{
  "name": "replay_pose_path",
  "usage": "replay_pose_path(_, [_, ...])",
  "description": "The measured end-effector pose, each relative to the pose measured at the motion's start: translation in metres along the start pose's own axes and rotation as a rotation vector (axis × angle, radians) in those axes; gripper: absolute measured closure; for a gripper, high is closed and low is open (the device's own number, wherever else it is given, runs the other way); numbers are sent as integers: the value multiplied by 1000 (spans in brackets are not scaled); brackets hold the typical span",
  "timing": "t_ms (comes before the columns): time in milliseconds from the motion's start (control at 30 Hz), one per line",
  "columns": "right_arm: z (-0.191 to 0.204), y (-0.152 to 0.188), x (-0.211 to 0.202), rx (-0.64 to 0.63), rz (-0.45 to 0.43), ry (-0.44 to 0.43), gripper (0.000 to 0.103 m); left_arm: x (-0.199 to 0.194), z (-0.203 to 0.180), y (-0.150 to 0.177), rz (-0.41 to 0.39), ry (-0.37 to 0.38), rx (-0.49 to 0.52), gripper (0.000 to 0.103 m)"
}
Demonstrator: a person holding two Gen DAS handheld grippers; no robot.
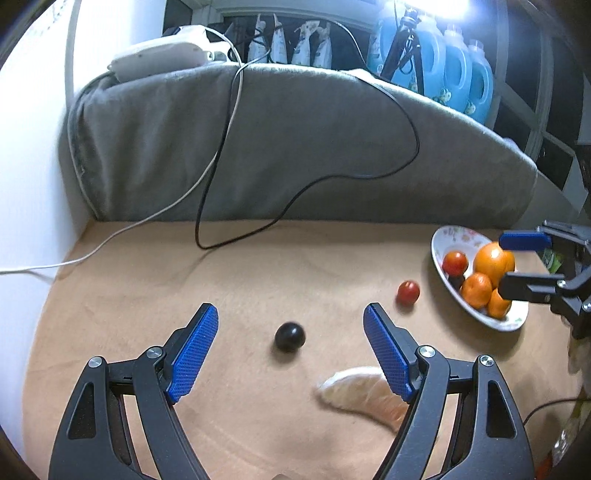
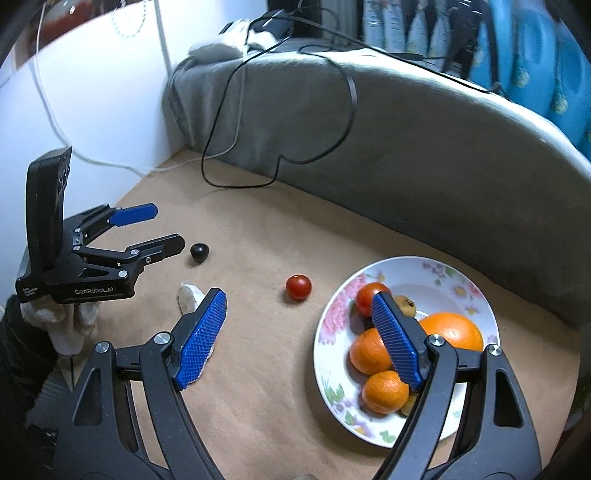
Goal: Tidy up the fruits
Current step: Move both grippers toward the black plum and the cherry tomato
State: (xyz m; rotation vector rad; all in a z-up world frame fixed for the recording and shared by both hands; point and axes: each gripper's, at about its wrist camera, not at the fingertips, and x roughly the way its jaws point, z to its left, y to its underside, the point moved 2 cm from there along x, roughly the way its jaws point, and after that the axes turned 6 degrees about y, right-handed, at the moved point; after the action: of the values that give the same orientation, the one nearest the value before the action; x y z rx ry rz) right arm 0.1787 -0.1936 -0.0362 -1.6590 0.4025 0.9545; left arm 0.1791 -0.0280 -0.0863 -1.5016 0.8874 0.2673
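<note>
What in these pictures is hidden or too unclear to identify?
- Pale wedge: blurred, partly behind the left gripper finger, left wrist view.
- Small brownish fruits on the plate: mostly behind the right gripper finger and oranges, right wrist view.

A harsh lamp [image 1: 454, 7] blows out the upper right of the left wrist view. Elsewhere the light is soft and even, with faint shadows under the fruit. Both views bow at the dark, rounded edges, and the right wrist view smears along its top.
</note>
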Motion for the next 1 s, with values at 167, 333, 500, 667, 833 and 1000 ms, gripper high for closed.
replay_pose_path(167, [11, -6, 12, -71, 18, 3, 20, 5, 2, 6, 31, 14, 2, 38])
replay_pose_path(333, [14, -11, 28, -107, 46, -6, 21, 13, 3, 12, 61, 41, 2, 50])
replay_pose_path(500, [18, -12, 43, -158, 87, -10, 28, 21, 5, 14, 80, 65, -6, 55])
replay_pose_path(667, [21, -13, 59, -190, 136, -24, 46, 28, 8, 15, 98, 85, -19, 60])
replay_pose_path(833, [19, -13, 76, -197, 180, -19, 56, 32, 10, 16, 111, 94, -23, 62])
replay_pose_path(1000, [17, -14, 86, -200, 203, -13, 57, 38, 12, 14, 119, 105, -31, 63])
